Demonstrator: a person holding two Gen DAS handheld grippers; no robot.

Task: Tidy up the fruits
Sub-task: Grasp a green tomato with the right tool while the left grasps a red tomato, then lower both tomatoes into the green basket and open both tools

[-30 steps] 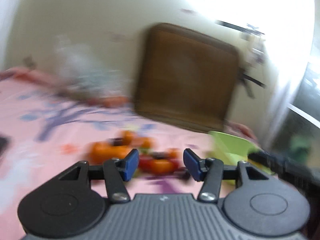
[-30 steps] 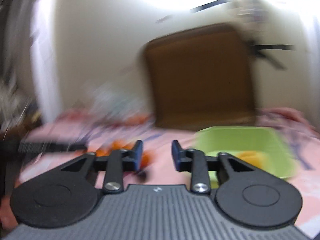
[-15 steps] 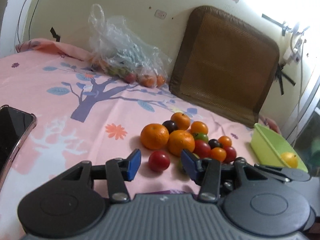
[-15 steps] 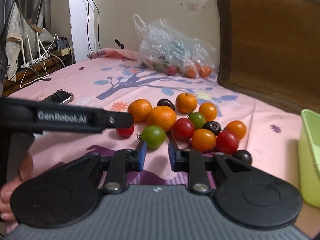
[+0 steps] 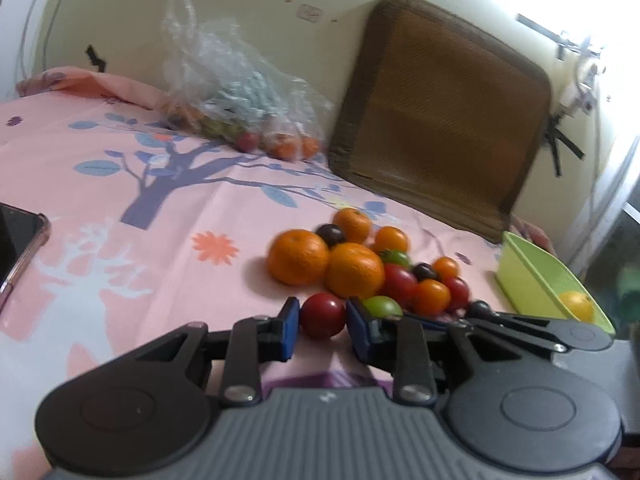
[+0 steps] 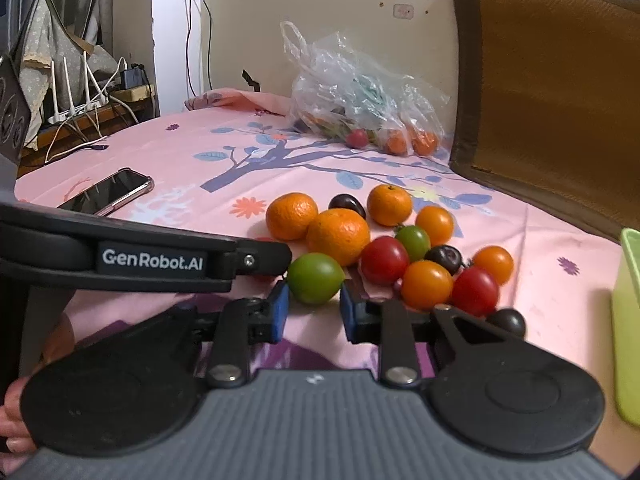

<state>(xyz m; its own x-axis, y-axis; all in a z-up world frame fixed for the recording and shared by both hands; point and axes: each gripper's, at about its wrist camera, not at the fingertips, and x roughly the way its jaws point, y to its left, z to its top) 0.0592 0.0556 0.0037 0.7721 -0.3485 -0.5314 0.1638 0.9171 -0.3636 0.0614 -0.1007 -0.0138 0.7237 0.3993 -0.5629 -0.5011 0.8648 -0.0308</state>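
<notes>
Left hand-held gripper (image 5: 322, 327): open, straddling red tomato (image 5: 322, 315), untouched. Right hand-held gripper (image 6: 310, 306): open, straddling green tomato (image 6: 315, 278). Green bin (image 5: 536, 280) far right.

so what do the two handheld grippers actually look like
Both match: a ribbed grey body, two round black discs, black linkage arms with silver screws, and blue pads on the fingertips. Left gripper shows a small white mark on the grey body, as does the right gripper. Seen side-on from the right wrist view, the left one carries white "GenRobot.AI" lettering. No cables or sleeves are visible.
</notes>
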